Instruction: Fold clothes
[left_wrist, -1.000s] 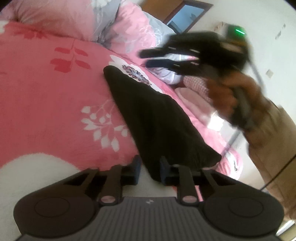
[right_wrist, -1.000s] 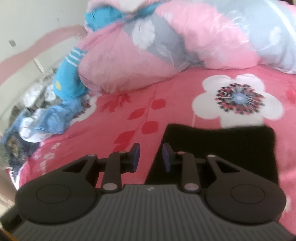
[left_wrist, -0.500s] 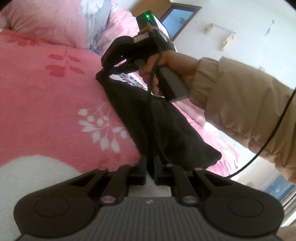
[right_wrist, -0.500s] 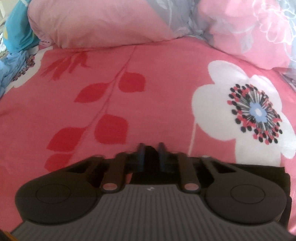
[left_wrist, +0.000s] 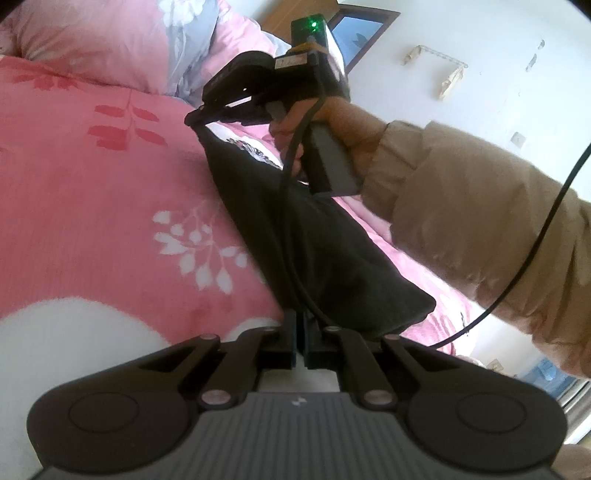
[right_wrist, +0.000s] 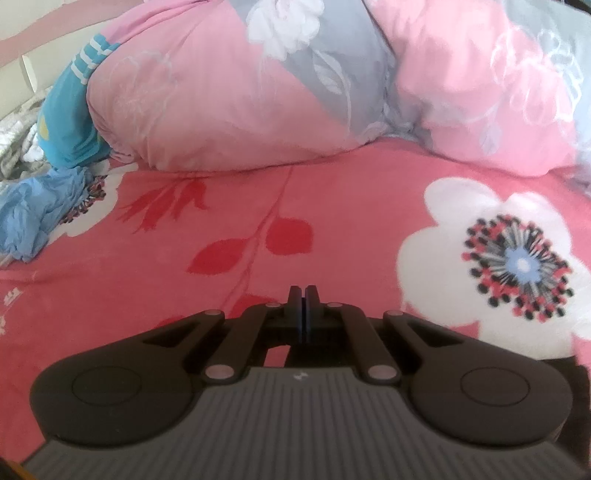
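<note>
Left gripper pinches near corner of the black garment. Right gripper, at 12 o'clock in the left view, held by a hand in a beige sleeve, pinches the far corner. Garment lies stretched between them on the pink floral blanket, pillows beyond.

Black plastic left gripper with silver pivot screws, ribbed grey base; tan padded sleeve; black cable
</note>
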